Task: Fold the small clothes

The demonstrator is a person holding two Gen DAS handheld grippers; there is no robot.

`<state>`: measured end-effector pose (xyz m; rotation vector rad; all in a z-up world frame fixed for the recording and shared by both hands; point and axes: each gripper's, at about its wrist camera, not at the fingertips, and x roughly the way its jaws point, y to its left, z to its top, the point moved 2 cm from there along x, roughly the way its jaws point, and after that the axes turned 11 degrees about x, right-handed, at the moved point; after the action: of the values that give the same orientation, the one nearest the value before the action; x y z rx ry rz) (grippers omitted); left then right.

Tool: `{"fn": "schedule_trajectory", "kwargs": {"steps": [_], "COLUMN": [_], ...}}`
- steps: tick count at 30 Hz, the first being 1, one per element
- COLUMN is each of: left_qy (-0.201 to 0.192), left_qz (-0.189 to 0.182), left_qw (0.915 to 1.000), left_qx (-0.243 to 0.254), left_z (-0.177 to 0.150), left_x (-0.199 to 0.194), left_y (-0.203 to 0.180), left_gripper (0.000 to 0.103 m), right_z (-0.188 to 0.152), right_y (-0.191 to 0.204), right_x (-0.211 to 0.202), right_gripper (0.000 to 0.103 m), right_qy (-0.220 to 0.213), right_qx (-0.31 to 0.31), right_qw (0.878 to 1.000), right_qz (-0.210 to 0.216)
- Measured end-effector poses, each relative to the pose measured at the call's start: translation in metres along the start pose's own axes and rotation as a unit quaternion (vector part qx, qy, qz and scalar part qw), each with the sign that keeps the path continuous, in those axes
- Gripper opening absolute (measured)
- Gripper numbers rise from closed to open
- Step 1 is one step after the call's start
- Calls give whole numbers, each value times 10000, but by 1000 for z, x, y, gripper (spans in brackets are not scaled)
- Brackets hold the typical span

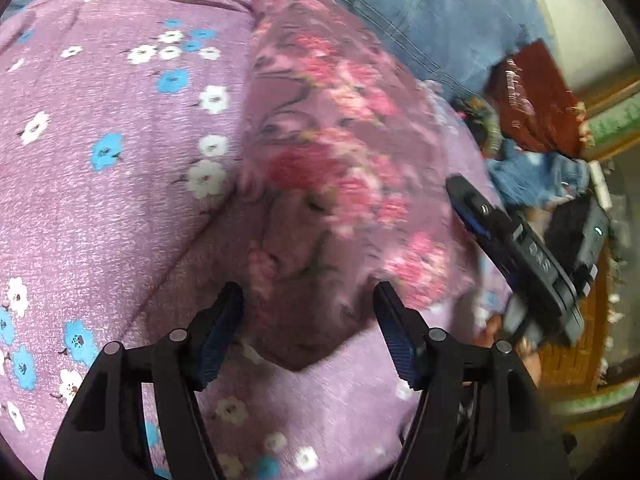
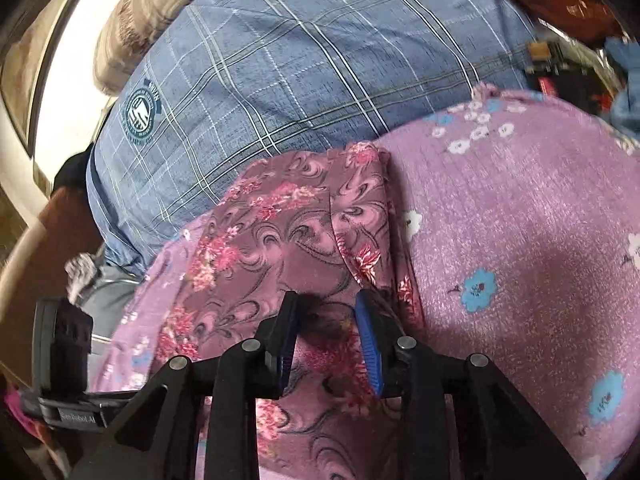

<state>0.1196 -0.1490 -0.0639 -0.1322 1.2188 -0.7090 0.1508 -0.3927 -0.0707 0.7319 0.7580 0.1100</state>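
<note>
A mauve garment with pink flowers and swirls [image 1: 332,168] lies partly folded on a lilac blanket [image 1: 120,184] printed with white and blue blossoms. My left gripper [image 1: 308,292] hovers open over the garment's near corner, and nothing sits between its fingers. One finger of the right gripper [image 1: 476,216] shows blurred at the garment's right edge. In the right wrist view the garment [image 2: 272,236] lies folded lengthwise, and my right gripper [image 2: 326,300] stands narrow with a bunched fold of it between the pads.
A blue plaid cloth [image 2: 280,72] lies beyond the garment. A dark red cloth [image 1: 532,96] and blue denim pieces [image 1: 532,176] are piled at the right. A wooden edge [image 1: 576,344] runs along the blanket's right side. A black strapped device [image 2: 64,344] sits at lower left.
</note>
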Motion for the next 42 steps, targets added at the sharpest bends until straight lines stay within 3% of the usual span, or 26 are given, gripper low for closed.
{"fn": "schedule_trajectory", "kwargs": {"steps": [3,5,8,11,12,14,16,17,21,24,25,27,33,34,35,36,38,42], "left_qy": [-624,-894,-883,-714,-670,-494,-282,-501,-461,-743,-841,-900,-885,-868,-848,-829,-770,-648], "left_qz": [-340,-336,117,645,775,1446,1277,1224,1202,1073,1150,1362,1634,1641,1643,1643,1585,1325], "left_qw": [9975,9954,9959,9952,9946,9881,9914,9912,9916,9911,9895,9865,9825,9826,9827,9829,9843,9889], "left_qx": [-43,-38,133,171,140,164,-28,-104,-112,-256,-233,-111,100,95,86,76,46,-193], "left_z": [20,44,90,113,116,120,117,117,115,114,114,112,122,124,125,128,129,129], "left_x": [-29,-38,-25,-3,10,36,58,55,44,24,19,13,17,19,22,25,31,31], "left_y": [-1,-2,-1,9,12,22,32,34,33,38,37,33,35,35,36,38,41,49], "left_gripper": [67,70,70,70,70,76,86,87,86,86,86,86,86,86,86,86,86,86], "right_z": [21,43,69,81,82,81,77,76,83,84,86,92,102,102,102,101,100,100], "right_y": [5,9,17,28,31,29,20,10,3,8,8,3,-8,-8,-7,-5,1,-11], "right_x": [-18,-22,1,24,35,50,79,94,89,76,69,62,79,82,83,82,85,91], "right_gripper": [34,41,44,41,39,36,33,34,34,37,39,55,56,55,45,28,15,19], "right_qy": [-268,-529,-359,-233,-158,-66,240,478,457,369,247,161,559,623,652,601,423,588], "right_qx": [-3,-43,-124,-330,-479,-723,-885,-764,-506,-508,-405,-119,263,317,313,201,-212,-145], "right_qw": [9995,9984,9993,9992,9987,9973,9927,9909,9944,9949,9966,9984,9947,9947,9955,9966,9946,9924], "right_qz": [150,177,33,-19,5,-142,-779,-999,-807,-793,-679,-538,-821,-756,-608,-525,-920,-1074]}}
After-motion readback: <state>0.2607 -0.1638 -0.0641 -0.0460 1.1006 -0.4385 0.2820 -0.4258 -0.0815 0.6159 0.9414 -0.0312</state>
